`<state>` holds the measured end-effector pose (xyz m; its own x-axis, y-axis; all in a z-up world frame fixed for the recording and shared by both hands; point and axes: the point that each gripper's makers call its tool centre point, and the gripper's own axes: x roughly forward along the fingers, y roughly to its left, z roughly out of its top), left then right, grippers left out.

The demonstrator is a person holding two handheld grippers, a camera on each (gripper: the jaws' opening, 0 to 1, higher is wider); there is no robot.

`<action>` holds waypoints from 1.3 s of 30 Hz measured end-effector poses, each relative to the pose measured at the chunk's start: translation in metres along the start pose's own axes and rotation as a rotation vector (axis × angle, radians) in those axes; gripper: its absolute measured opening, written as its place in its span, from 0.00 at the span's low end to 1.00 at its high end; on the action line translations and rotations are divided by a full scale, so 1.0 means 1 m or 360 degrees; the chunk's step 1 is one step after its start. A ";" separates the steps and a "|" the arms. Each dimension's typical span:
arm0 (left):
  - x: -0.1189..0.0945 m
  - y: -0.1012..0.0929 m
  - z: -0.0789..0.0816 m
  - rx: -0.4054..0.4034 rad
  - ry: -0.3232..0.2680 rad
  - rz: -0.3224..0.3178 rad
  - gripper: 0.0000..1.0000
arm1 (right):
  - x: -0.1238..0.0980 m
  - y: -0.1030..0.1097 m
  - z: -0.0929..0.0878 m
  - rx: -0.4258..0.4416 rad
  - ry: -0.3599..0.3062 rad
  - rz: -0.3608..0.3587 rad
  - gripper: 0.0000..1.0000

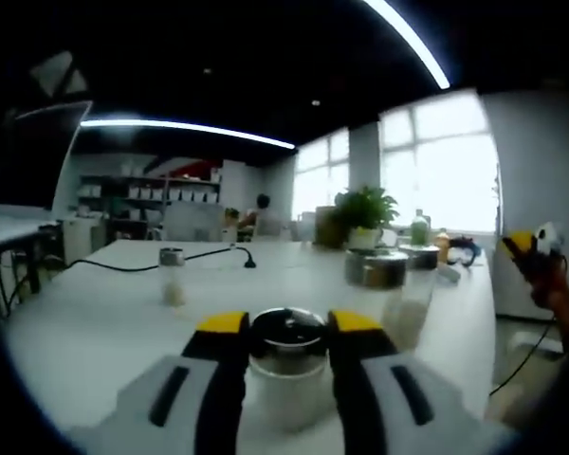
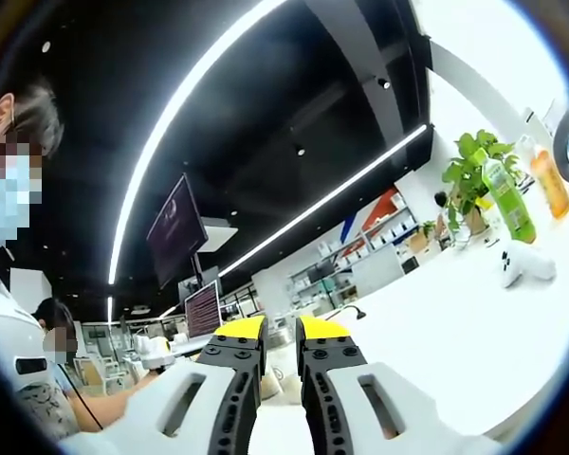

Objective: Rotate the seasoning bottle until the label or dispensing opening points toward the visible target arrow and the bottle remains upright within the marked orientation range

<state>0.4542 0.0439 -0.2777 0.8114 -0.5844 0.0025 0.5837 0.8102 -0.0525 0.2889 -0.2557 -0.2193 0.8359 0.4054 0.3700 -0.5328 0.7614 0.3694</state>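
Closest in, left gripper (image 1: 287,332) clamped on the seasoning bottle (image 1: 286,365), upright on the white table (image 1: 95,322); could tip or slip if twisted unevenly. Further off, right gripper (image 2: 281,334) raised, nearly closed, empty. Beyond, second shaker (image 1: 173,276) and lidded jar (image 1: 377,267); no arrow discernible, so overshooting likely.

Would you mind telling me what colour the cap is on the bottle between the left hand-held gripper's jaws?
Dark, shiny black cap, clearest in the left gripper view.
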 end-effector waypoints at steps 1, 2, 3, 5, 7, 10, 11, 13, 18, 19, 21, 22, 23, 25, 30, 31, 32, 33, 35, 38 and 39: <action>-0.001 -0.001 0.000 0.0011 0.0006 -0.0016 0.34 | 0.000 0.000 0.000 -0.0001 -0.0002 0.0000 0.10; -0.001 -0.002 -0.001 0.0029 0.0015 -0.0032 0.34 | 0.000 0.000 0.001 -0.0002 -0.0002 0.0000 0.10; -0.002 -0.002 -0.001 0.0039 0.0020 -0.0043 0.34 | 0.000 0.001 0.001 -0.0007 -0.0002 0.0001 0.10; -0.003 -0.003 -0.001 0.0041 0.0027 -0.0067 0.34 | 0.000 0.002 0.000 -0.0019 0.0005 0.0008 0.10; -0.003 -0.004 -0.001 0.0038 0.0031 -0.0091 0.34 | 0.000 0.003 -0.001 -0.0014 0.0011 0.0019 0.10; -0.003 -0.004 -0.001 0.0038 0.0037 -0.0143 0.34 | 0.001 0.005 -0.002 0.0000 0.0014 0.0029 0.10; -0.003 -0.004 -0.001 0.0030 0.0041 -0.0164 0.34 | 0.001 0.005 -0.002 0.0001 0.0014 0.0030 0.10; -0.003 -0.005 -0.001 0.0037 0.0047 -0.0195 0.34 | 0.001 0.005 -0.001 0.0000 0.0011 0.0030 0.10; -0.002 -0.006 -0.001 0.0023 0.0033 -0.0264 0.34 | 0.002 0.006 -0.003 0.0003 0.0022 0.0048 0.10; -0.002 -0.006 0.000 0.0023 0.0033 -0.0272 0.34 | 0.002 0.007 -0.003 0.0008 0.0025 0.0053 0.10; -0.002 -0.007 0.000 0.0026 0.0031 -0.0290 0.34 | 0.002 0.007 -0.004 0.0011 0.0030 0.0059 0.10; -0.002 -0.008 0.000 0.0027 0.0030 -0.0301 0.34 | 0.002 0.008 -0.005 0.0011 0.0032 0.0061 0.10; -0.002 -0.008 0.000 0.0030 0.0028 -0.0313 0.34 | 0.002 0.008 -0.004 0.0012 0.0031 0.0064 0.10; -0.003 -0.009 0.000 0.0039 0.0021 -0.0343 0.34 | 0.002 0.008 -0.004 0.0018 0.0031 0.0065 0.10; -0.003 -0.010 0.000 0.0033 0.0041 -0.0413 0.34 | 0.003 0.009 -0.004 0.0032 0.0029 0.0072 0.10; -0.003 -0.010 0.000 0.0035 0.0044 -0.0434 0.34 | 0.003 0.009 -0.005 0.0032 0.0031 0.0073 0.10; -0.003 -0.011 0.000 0.0034 0.0042 -0.0458 0.34 | 0.003 0.009 -0.005 0.0033 0.0032 0.0075 0.10; -0.003 -0.012 -0.001 0.0022 0.0040 -0.0497 0.34 | 0.004 0.010 -0.006 0.0035 0.0036 0.0077 0.10; -0.003 -0.011 -0.001 0.0016 0.0034 -0.0539 0.34 | 0.005 0.010 -0.008 0.0042 0.0045 0.0083 0.10; -0.003 -0.013 -0.001 0.0022 0.0046 -0.0589 0.34 | 0.006 0.011 -0.010 0.0049 0.0057 0.0091 0.10; -0.003 -0.014 -0.001 0.0025 0.0053 -0.0611 0.34 | 0.007 0.012 -0.010 0.0049 0.0060 0.0094 0.10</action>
<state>0.4435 0.0341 -0.2778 0.5326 -0.8462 -0.0134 0.8454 0.5327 -0.0387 0.2896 -0.2389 -0.2212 0.8068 0.4685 0.3600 -0.5849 0.7196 0.3743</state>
